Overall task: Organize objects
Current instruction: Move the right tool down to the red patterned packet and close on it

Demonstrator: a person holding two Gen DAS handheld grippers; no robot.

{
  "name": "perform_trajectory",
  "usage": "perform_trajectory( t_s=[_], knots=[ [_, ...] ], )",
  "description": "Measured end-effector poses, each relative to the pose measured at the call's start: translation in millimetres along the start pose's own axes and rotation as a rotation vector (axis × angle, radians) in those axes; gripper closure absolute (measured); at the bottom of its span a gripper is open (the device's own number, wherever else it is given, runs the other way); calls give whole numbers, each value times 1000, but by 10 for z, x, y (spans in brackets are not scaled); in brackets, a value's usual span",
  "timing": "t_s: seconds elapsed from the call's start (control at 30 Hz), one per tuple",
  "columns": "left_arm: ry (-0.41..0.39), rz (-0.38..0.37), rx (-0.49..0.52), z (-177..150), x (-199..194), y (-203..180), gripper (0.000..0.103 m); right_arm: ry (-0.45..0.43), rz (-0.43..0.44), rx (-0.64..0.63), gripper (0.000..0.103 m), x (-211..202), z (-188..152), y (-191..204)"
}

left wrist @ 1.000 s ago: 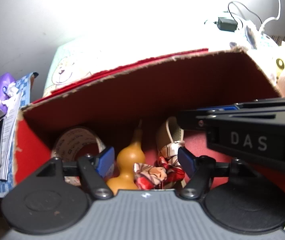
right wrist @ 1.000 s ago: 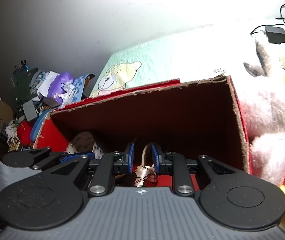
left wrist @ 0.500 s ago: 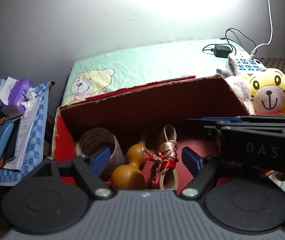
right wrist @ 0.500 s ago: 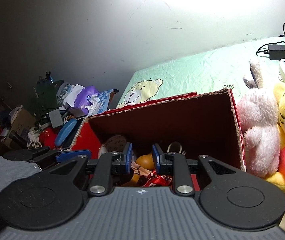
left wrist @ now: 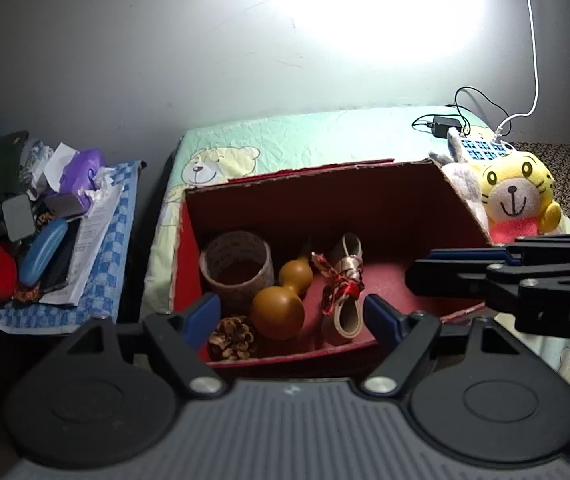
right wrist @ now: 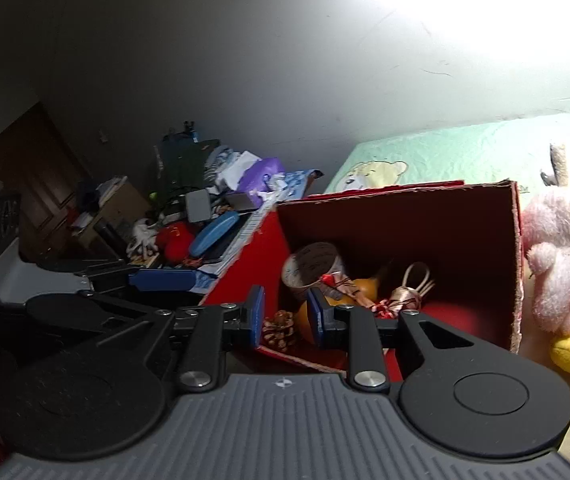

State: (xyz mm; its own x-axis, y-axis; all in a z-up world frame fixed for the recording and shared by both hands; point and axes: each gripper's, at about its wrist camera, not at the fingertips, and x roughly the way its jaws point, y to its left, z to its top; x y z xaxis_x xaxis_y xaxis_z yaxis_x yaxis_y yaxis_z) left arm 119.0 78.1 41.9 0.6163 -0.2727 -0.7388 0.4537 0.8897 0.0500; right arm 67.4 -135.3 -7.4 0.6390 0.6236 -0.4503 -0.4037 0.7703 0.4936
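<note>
A red cardboard box [left wrist: 365, 208] lies open on the bed. Inside it are a tape roll [left wrist: 237, 268], a tan gourd [left wrist: 281, 304], a ribbon bundle [left wrist: 343, 280] and a pine cone [left wrist: 232, 338] at the near left corner. My left gripper [left wrist: 293, 312] hovers above the box's near edge, open wide and holding nothing. My right gripper [right wrist: 285, 314] hangs at the box's near left corner [right wrist: 269, 240], jaws narrowly apart and opening, nothing between them. The right wrist view shows the same tape roll [right wrist: 313, 264], gourd [right wrist: 365, 286] and pine cone [right wrist: 279, 330].
A yellow tiger plush [left wrist: 515, 196] and a pink plush [right wrist: 557, 264] lean on the box's right side. Left of the bed is a cluttered side table with a blue checked cloth [left wrist: 105, 264] and a blue case [left wrist: 43, 252]. A power strip [left wrist: 481, 146] lies at the back.
Both grippers have drawn back and up out of the box. The left jaws have widened. The gourd and ribbon bundle stay inside, and the pine cone has come into view.
</note>
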Motion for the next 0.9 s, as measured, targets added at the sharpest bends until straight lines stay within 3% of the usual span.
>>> perform_trajectory(
  t_s=[0.23, 0.5, 0.8, 0.9],
  knots=[
    [-1, -12, 34, -278, -176, -59, 17, 46, 78, -31, 76, -81, -113, 38],
    [134, -42, 25, -655, 20, -92, 13, 194, 89, 18, 74, 25, -381, -113],
    [273, -119, -53, -965, 392, -47, 12, 393, 45, 231, 72, 337, -683, -407],
    [298, -148, -71, -1027, 485, -45, 9, 432, 37, 272, 65, 392, -749, -437]
  ],
)
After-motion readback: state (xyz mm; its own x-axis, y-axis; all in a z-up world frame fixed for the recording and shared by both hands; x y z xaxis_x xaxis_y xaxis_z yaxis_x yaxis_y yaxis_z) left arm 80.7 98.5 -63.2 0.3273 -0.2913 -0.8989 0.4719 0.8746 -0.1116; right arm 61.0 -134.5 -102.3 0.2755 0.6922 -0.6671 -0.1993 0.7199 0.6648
